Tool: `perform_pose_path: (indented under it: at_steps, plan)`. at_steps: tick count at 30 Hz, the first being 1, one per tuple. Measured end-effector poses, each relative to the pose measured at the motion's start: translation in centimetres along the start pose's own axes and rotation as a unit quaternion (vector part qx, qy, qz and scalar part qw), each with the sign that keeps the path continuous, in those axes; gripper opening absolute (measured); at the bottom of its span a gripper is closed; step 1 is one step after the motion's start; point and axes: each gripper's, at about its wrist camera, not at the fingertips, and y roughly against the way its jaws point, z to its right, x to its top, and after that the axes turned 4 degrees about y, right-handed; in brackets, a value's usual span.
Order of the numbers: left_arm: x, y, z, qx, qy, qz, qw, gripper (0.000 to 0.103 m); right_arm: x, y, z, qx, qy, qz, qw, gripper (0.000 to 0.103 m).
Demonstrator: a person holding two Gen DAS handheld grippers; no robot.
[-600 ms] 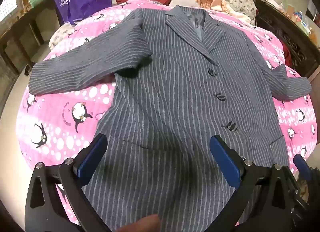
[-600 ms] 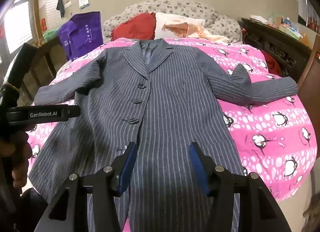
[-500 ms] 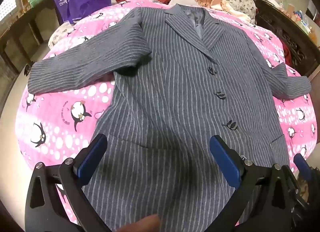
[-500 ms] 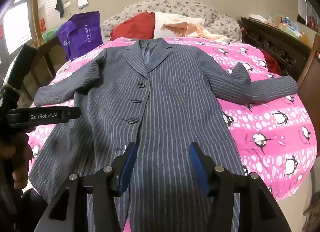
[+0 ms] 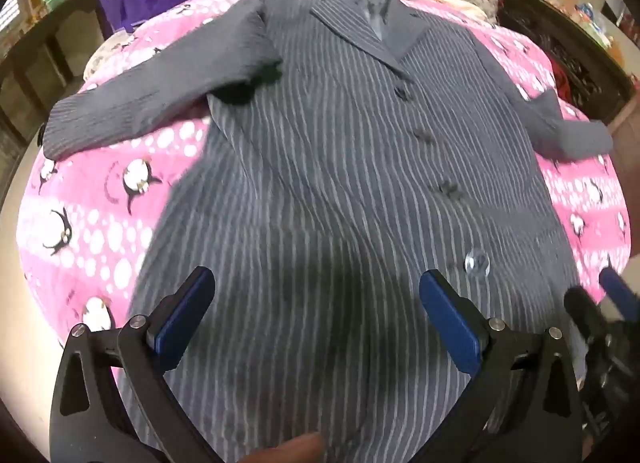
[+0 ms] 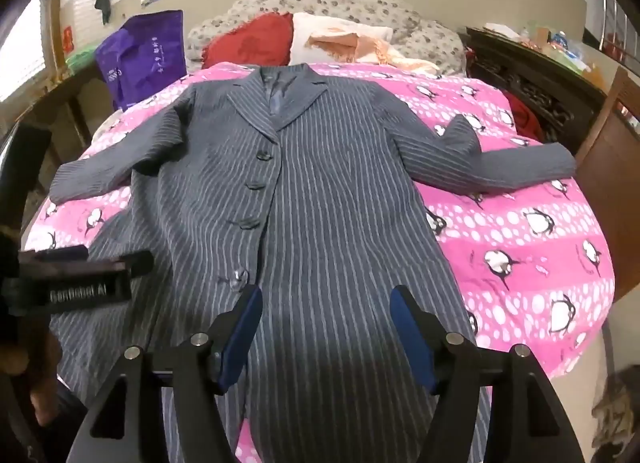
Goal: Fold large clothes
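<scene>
A long grey pinstriped coat (image 5: 328,167) lies face up and buttoned on the bed, collar at the far end, both sleeves spread out sideways; it also shows in the right wrist view (image 6: 320,199). My left gripper (image 5: 316,311) is open and empty, hovering over the coat's lower left part near the hem. My right gripper (image 6: 326,327) is open and empty above the lower middle of the coat. The left gripper's body (image 6: 80,279) shows at the left edge of the right wrist view.
The coat lies on a pink penguin-print bedspread (image 6: 520,247). A red pillow (image 6: 248,43) and a peach cloth (image 6: 344,43) sit at the headboard. A purple bag (image 6: 140,55) stands at the far left. Dark wooden furniture (image 6: 536,79) stands to the right.
Both grippers have moved forward and lower over the coat, so the coat looks larger. The coat itself has not moved.
</scene>
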Motion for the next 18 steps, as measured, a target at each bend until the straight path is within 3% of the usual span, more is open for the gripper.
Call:
perform_pose_path:
  at_steps: [6, 18]
  plan:
    - [-1.4, 1.8, 0.1, -0.007, -0.006, 0.02, 0.9998, 0.102, -1.0, 1.5, -1.2, -0.036, 0.013, 0.013, 0.999, 0.07]
    - [-2.6, 8.3, -0.1, -0.023, 0.0, 0.089, 0.9958, 0.102, -1.8, 6.3, -0.7, -0.05, -0.025, 0.041, 0.998, 0.076]
